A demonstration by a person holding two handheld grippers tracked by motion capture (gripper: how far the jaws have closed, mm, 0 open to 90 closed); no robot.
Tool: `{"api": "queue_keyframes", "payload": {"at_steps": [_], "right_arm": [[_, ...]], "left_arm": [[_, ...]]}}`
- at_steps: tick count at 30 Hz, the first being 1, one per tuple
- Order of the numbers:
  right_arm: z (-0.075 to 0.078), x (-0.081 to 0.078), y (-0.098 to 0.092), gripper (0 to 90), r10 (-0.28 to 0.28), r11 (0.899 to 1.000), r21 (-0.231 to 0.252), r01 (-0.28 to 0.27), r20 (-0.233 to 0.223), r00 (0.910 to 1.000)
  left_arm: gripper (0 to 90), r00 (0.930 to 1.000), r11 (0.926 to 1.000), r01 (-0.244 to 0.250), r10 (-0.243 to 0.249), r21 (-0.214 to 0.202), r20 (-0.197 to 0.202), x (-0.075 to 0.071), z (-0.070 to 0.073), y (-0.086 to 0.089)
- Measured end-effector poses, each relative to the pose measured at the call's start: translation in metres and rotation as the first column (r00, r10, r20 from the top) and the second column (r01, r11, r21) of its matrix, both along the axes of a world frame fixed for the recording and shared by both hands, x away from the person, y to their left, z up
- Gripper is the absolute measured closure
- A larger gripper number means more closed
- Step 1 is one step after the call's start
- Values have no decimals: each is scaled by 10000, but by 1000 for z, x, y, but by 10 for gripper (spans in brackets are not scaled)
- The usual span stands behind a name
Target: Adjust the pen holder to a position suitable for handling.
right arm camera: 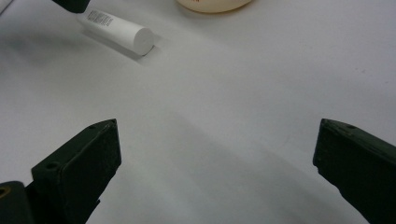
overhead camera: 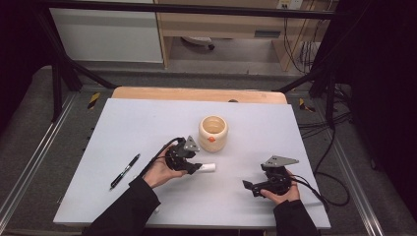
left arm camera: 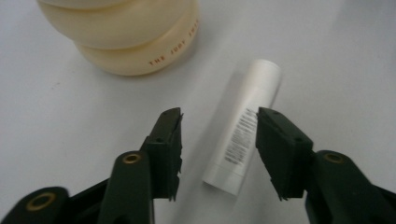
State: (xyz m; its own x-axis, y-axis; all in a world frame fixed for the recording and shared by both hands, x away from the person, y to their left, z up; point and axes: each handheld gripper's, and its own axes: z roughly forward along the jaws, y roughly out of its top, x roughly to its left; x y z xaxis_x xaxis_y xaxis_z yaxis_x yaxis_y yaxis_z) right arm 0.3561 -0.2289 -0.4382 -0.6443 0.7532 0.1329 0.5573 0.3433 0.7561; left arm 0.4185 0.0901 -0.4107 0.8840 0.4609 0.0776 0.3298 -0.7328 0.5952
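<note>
Left gripper [left arm camera: 218, 122] jaws apart astride white tube [left arm camera: 243, 127]

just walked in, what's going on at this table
A person holds tongs in each hand over a white table. The left tongs are open around a small white tube lying flat near a cream pot; they haven't closed on it. The right tongs are open over bare table. A black pen lies off to the left.

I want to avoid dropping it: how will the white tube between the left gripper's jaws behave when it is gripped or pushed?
The white tube is a smooth cylinder lying on its side, so a sideways push would probably roll it. Its glossy surface may slip between the left gripper's open jaws. It looks small and rigid, so it is likely light.
</note>
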Motion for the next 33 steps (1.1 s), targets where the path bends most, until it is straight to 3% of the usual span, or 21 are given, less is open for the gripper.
{"api": "queue_keyframes", "payload": {"at_steps": [4, 7, 22, 33], "right_arm": [[-1, 0, 0, 16, 32, 10000, -37, -32, 12, 10000], [-1, 0, 0, 17, 68, 10000, -64, -68, 31, 10000], [-1, 1, 0, 16, 157, 9998, -130, -157, 3, 9999], [-2, 1, 1, 16, 131, 9998, -134, -131, -72, 9999]], "left_arm": [[448, 9989, 9994, 206, -194, 262, -433, 2, -7, -4], [492, 9981, 9992, 208, -188, 343, -593, 3, -11, -6], [603, 9945, 9930, 962, -930, 692, -477, 10, -18, -22], [627, 9910, 9888, 1166, -1095, 933, -773, 15, -19, -27]]}}
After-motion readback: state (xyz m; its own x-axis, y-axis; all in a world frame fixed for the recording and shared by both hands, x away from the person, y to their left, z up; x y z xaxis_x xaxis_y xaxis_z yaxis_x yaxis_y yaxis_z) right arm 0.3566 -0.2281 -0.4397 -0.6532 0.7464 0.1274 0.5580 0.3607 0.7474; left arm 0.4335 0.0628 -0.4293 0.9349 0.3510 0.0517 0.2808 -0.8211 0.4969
